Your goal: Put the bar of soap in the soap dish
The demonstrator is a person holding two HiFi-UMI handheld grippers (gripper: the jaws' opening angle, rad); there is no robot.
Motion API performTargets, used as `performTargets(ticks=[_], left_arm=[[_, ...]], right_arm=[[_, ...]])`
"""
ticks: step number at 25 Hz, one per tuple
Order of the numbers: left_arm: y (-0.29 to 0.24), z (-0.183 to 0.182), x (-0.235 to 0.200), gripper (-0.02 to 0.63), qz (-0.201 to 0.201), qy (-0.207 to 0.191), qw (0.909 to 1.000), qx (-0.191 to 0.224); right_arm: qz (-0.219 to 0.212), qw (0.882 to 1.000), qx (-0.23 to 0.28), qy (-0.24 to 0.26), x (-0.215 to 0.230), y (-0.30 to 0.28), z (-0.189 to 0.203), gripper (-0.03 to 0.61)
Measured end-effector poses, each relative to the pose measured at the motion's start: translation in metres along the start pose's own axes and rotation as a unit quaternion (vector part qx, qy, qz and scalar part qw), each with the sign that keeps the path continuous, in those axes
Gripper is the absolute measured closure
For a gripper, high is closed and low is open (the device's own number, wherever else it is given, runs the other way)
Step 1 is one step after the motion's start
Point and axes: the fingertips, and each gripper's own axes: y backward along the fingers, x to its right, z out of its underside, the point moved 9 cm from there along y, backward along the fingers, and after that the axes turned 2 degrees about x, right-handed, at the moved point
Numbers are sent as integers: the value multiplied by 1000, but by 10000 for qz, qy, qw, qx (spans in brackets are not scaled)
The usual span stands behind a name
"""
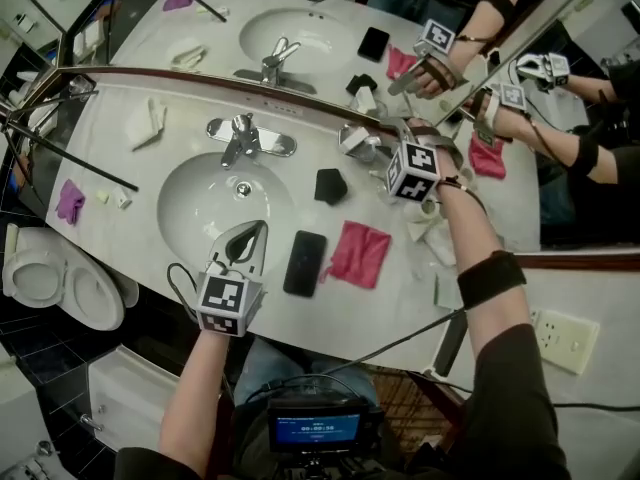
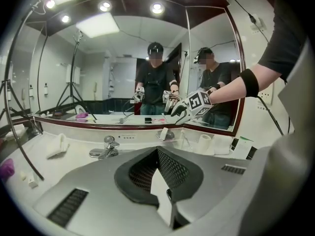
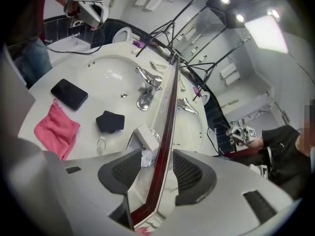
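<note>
Working at a white bathroom bench (image 1: 400,293) with sink (image 1: 205,203), faucet (image 1: 240,138), mirror (image 1: 300,28) behind and toilet (image 1: 60,288) alongside. Spotting black phone (image 1: 304,263), pink cloth (image 1: 358,253) and black cloth (image 1: 330,185) right of the sink. Holding right gripper (image 3: 157,156) jaws about half apart, gripping nothing, pointing at bar of soap (image 3: 147,137) sitting on soap dish (image 3: 146,159) by the mirror frame. Holding left gripper (image 1: 248,240) jaws fully together, empty, over the sink's near rim. Finding soap clearly only in right gripper view; catching wall socket (image 1: 565,340) only in head view.

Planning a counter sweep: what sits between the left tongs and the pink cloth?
A black phone lies flat between the left tongs and the pink cloth; the head view shows it.
</note>
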Motion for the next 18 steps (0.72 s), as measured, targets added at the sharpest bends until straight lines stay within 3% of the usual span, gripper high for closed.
performTargets(ticks=[7,18], left_arm=[[1,12,-11,614,-159,194,9997,-71],[12,27,-39,614,-403,401,9983,-141]], right_arm=[[-803,9955,47,503,0,-36,-24,357],[-1382,9849,-260,1006,-15,-76,-33,363]])
